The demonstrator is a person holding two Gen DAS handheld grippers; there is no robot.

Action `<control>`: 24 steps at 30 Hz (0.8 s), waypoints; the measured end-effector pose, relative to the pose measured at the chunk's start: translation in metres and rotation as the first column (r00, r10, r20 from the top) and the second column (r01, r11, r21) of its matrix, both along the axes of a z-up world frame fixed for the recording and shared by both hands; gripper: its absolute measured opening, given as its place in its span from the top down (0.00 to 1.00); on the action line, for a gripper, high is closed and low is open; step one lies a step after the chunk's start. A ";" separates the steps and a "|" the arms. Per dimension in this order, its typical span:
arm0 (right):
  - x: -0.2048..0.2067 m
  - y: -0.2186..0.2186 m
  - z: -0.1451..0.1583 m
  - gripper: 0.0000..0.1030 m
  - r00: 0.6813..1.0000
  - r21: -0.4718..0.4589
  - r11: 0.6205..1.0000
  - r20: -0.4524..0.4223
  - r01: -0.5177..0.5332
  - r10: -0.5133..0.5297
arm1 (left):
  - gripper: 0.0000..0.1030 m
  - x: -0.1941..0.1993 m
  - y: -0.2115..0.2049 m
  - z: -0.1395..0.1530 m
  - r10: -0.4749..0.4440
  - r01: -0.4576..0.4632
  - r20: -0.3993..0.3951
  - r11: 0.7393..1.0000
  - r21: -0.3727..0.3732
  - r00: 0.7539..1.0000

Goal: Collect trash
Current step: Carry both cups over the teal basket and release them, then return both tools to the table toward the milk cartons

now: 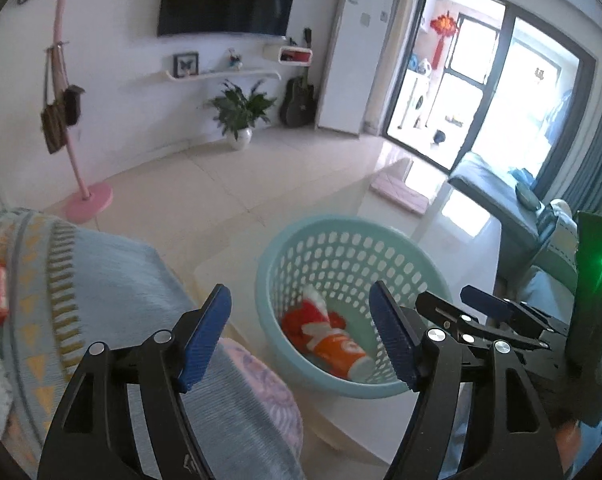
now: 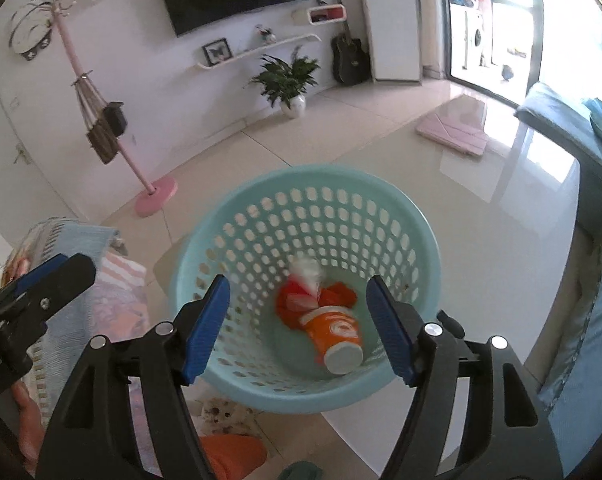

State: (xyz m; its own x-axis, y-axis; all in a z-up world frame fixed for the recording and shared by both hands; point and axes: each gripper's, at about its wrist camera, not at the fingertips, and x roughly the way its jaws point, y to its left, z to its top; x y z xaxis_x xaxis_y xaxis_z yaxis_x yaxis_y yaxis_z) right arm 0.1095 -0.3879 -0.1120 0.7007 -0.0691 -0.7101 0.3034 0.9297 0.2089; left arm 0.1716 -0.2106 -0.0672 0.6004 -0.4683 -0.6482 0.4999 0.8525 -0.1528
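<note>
In the left wrist view, the left gripper (image 1: 301,340) was pointing down toward the floor, and its two blue pads (image 1: 205,340) stood wide apart with nothing between them. Beyond them a light teal perforated basket (image 1: 333,228) stood on the pale tiled floor (image 1: 229,184). At the bottom of the basket lay an orange paper cup (image 1: 341,354) on its side, and just beside it, on the far left, a crumpled red and white wrapper (image 1: 311,316). The right gripper (image 1: 449,312) was seen at the right of the basket, close to its rim. At the near left lay a blue knitted blanket (image 1: 117,280). Far behind, a pink coat stand (image 1: 89,196) and a potted plant (image 1: 239,114) stood by the wall.

In the right wrist view, the right gripper (image 2: 299,328) was above the same basket (image 2: 301,178), and its fingers were also apart and empty. The cup (image 2: 335,338) lay with its white base toward the camera, touching the wrapper (image 2: 305,292) behind it. The left gripper (image 2: 49,280) showed at the left edge, over the blanket (image 2: 85,240). A pink mat (image 2: 453,134) lay on the floor, far to the right.
</note>
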 end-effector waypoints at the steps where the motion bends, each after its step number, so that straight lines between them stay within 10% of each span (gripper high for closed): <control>1: -0.003 0.005 0.006 0.35 1.000 -0.006 1.000 0.013 -0.011 0.011 | 0.32 -0.005 0.005 0.005 0.016 -0.016 0.019 1.000 0.001 1.000; 16: -0.038 0.153 0.099 0.35 0.919 -0.120 0.947 0.230 -0.300 0.320 | 0.32 -0.090 0.153 0.072 0.296 -0.280 0.155 0.952 -0.121 0.942; 24: -0.035 0.267 0.080 0.58 0.847 -0.156 0.870 0.202 -0.468 0.491 | 0.36 -0.128 0.279 0.063 0.541 -0.527 0.129 0.840 -0.126 0.831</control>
